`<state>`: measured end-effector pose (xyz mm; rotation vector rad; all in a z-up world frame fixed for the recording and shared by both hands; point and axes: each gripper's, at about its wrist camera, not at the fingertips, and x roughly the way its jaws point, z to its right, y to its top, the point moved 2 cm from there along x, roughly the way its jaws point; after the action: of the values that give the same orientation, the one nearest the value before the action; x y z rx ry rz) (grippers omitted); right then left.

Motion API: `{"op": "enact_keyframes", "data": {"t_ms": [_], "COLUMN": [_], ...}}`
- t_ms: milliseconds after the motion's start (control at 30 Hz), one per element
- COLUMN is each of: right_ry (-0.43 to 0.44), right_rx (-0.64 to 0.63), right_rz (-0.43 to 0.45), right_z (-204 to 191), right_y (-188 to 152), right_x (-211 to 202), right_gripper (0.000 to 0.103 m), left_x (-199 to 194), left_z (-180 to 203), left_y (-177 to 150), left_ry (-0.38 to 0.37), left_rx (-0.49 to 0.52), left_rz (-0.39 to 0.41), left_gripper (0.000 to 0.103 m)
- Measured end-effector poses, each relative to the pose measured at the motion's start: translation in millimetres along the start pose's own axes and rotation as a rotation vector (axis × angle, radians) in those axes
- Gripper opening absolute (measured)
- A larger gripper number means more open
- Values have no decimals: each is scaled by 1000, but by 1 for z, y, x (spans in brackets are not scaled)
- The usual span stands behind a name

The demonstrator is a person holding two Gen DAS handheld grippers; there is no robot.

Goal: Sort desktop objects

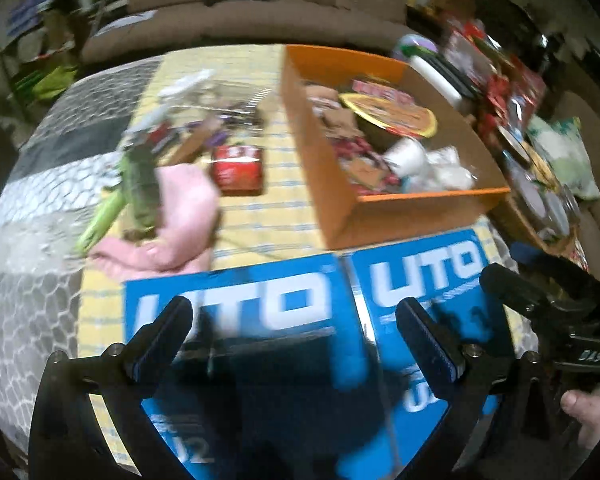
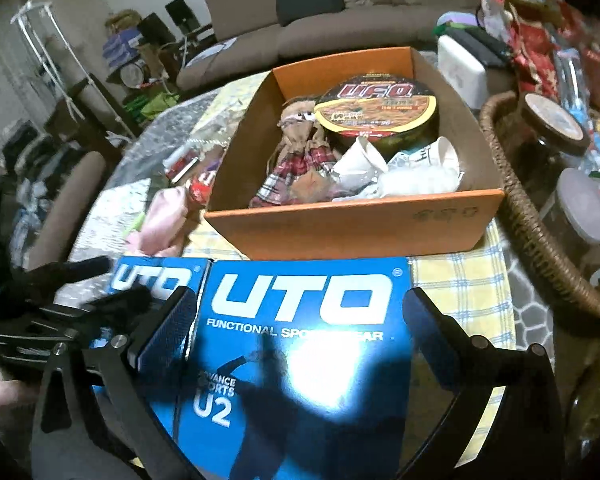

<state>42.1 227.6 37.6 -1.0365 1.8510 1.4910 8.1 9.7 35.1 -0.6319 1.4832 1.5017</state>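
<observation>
Two blue UTO boxes lie side by side on the yellow checked cloth at the near edge, the left box (image 1: 236, 308) and the right box (image 1: 424, 280). My left gripper (image 1: 296, 332) hangs open over them with nothing between its pads. My right gripper (image 2: 300, 320) is also open, with its fingers standing wide at either side of the right box (image 2: 308, 364), which lies flat below. Behind the boxes stands an orange cardboard box (image 2: 352, 232) that holds a UFO noodle bowl (image 2: 376, 108), a cloth doll (image 2: 300, 152) and crumpled paper cups (image 2: 364, 156).
Left of the orange box (image 1: 340, 208) lie a pink cloth (image 1: 180, 216), a red packet (image 1: 238, 168), a green item (image 1: 140, 184) and small clutter. A wicker basket (image 2: 540, 232) with jars crowds the right side. A sofa stands behind the table.
</observation>
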Motion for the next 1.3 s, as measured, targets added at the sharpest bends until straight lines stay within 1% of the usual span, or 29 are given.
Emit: {"op": "enact_keyframes", "data": {"t_ms": [67, 200, 267, 300, 367, 433, 533, 600, 633, 700, 833, 1300], "right_ry": [-23, -88, -122, -141, -142, -148, -215, -259, -265, -266, -280, -283], "right_rx": [12, 31, 34, 30, 24, 22, -20, -45, -52, -45, -43, -43], "right_rz": [16, 53, 48, 46, 31, 12, 10, 0, 2, 6, 10, 9], "right_z": [-7, -10, -9, -9, -9, -10, -15, -19, -20, -20, -21, -21], "right_y": [-4, -5, -5, -6, -5, -5, -3, -3, -2, -1, 2, 4], "right_x": [7, 18, 28, 32, 40, 48, 58, 64, 66, 67, 70, 73], "right_gripper": [103, 103, 103, 103, 103, 103, 103, 103, 103, 103, 103, 103], "left_x": [2, 15, 24, 29, 37, 39, 42, 44, 45, 47, 50, 50], "left_z": [-11, -23, -27, -28, -31, -31, -32, -33, -33, -32, -32, -32], "left_y": [-7, -14, -16, -16, -18, -17, -15, -13, -12, -10, -7, -7], "left_ry": [26, 86, 119, 125, 129, 152, 162, 182, 198, 205, 201, 201], "left_rx": [-20, -28, -27, -32, -42, -27, -35, -55, -60, -65, -69, -68], "left_rz": [27, 41, 40, 37, 38, 64, 88, 103, 118, 124, 122, 122], "left_gripper": [103, 103, 103, 103, 103, 103, 103, 103, 103, 103, 103, 103]}}
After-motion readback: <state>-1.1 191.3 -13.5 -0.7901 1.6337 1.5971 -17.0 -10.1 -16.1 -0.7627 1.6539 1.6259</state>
